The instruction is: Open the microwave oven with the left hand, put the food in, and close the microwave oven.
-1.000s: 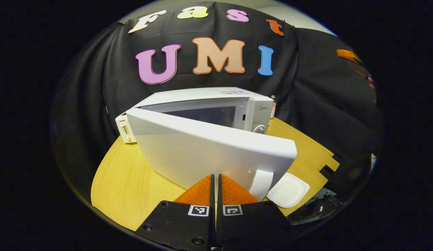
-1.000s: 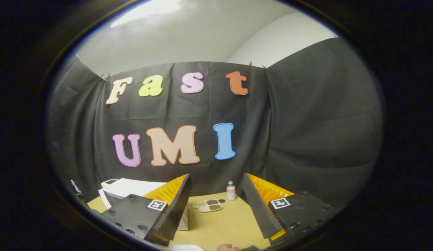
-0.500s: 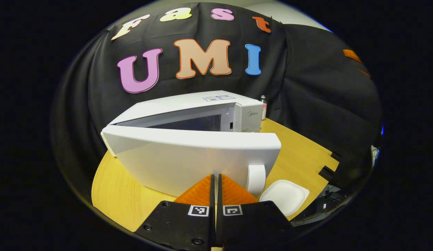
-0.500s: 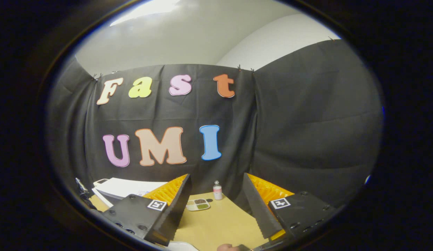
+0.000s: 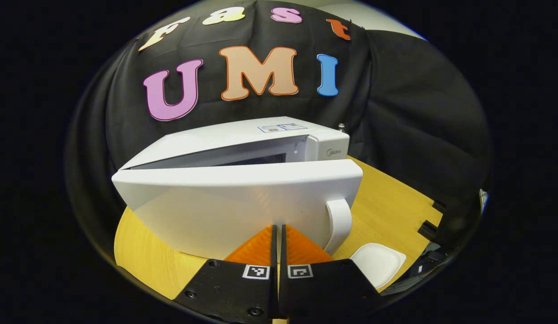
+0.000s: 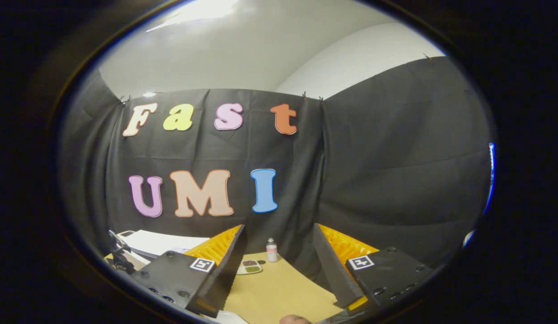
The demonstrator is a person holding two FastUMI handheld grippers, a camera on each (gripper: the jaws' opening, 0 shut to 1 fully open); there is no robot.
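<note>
White microwave door [image 5: 243, 202] (ajar) sits just ahead of the left gripper [image 5: 277, 234], fingers pressed together.

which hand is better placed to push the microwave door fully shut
Left. The left claw, shut, sits right against the outer face of the microwave door, which is ajar but close to the oven body. The right claw is open, raised, and pointing at the booth wall past the table.

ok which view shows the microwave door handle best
The left gripper view: the door handle sits close and unobstructed at the door's right end. The right gripper view catches just the microwave top, far off.
</note>
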